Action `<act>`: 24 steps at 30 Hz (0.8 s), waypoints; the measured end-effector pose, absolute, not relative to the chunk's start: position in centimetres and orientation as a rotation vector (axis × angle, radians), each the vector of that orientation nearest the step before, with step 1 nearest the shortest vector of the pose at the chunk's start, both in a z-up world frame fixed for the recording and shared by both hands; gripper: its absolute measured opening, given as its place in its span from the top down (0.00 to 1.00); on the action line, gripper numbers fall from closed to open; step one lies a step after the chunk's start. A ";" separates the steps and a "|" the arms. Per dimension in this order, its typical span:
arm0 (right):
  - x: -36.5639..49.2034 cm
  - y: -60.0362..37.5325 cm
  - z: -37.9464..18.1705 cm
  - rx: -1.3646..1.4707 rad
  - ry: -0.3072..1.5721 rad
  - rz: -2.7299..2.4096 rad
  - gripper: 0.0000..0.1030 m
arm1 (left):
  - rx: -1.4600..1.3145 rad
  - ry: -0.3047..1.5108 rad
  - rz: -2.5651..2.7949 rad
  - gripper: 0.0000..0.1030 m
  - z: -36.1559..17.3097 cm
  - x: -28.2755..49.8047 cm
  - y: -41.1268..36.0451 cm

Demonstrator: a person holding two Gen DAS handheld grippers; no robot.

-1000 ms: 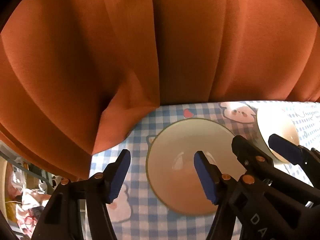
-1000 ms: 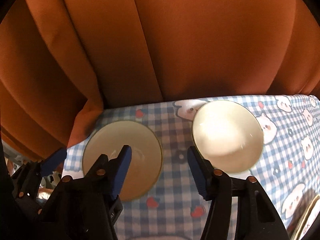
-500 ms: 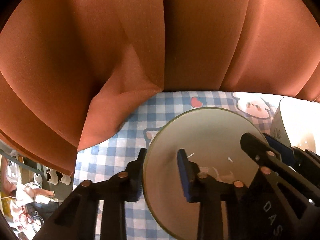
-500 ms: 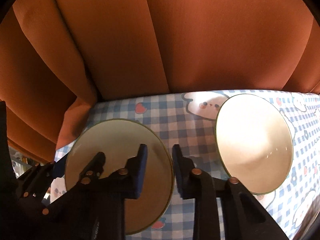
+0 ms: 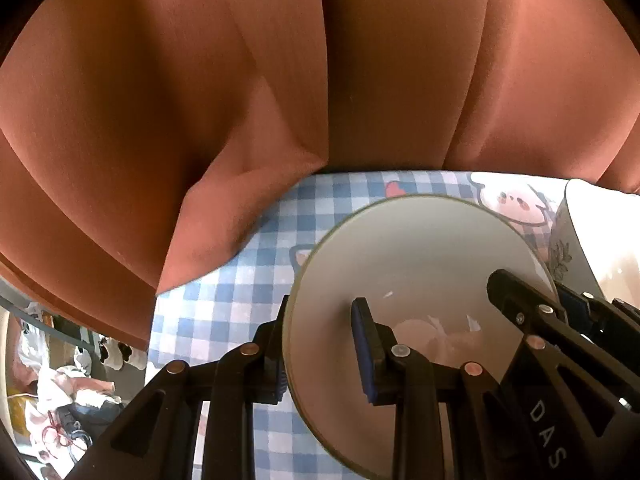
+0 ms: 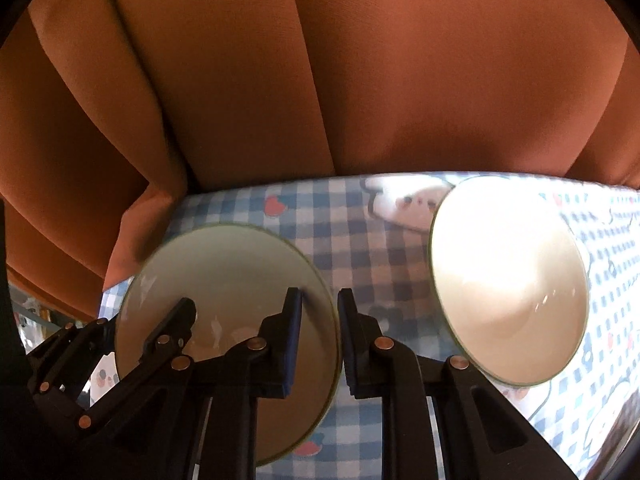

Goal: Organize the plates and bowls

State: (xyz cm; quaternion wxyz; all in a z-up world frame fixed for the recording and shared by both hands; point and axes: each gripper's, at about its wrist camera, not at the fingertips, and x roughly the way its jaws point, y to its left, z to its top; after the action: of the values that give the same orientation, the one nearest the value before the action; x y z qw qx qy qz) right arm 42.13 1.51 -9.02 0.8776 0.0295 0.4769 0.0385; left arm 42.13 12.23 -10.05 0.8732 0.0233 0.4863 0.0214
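1. Two bowls sit on the tabletop [image 6: 360,248], which has a blue checked cloth with little animal pictures.
2. The left bowl [image 5: 420,280] is near the orange curtain [image 5: 240,100]. Both grippers are on this one bowl.
3. The left gripper [image 5: 320,344] has just closed on the bowl's left rim. One finger is inside the bowl and one is outside, pinching the wall.
4. The right gripper [image 6: 320,336] has just closed on the same bowl's right rim. It too has one finger inside and one outside, tight on the rim.
5. The other bowl [image 6: 508,288] is bright white. It sits alone, a little apart on the right. Nothing touches it.
6. The bowls are not stacked or put away yet, so I think the job is only at its start.
7. What is left, I think: lift the held bowl, put it with the white one, then sort any plates. No plates can be seen here.
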 end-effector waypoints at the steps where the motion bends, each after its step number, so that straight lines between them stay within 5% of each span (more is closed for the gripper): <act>1: 42.1 1.5 -9.1 0.064 0.998 0.080 0.80 | 0.049 1.014 0.045 0.75 -10.0 42.0 12.2; 24: 37.1 2.0 -4.9 0.051 0.993 0.057 0.81 | -0.022 0.998 0.031 0.75 -6.1 36.4 12.8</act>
State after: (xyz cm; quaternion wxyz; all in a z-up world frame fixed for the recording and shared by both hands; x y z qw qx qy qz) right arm 37.10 2.05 -4.90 0.8786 0.0244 0.4762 0.0275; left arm 36.43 12.85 -6.10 0.8778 -0.0103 0.4787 0.0150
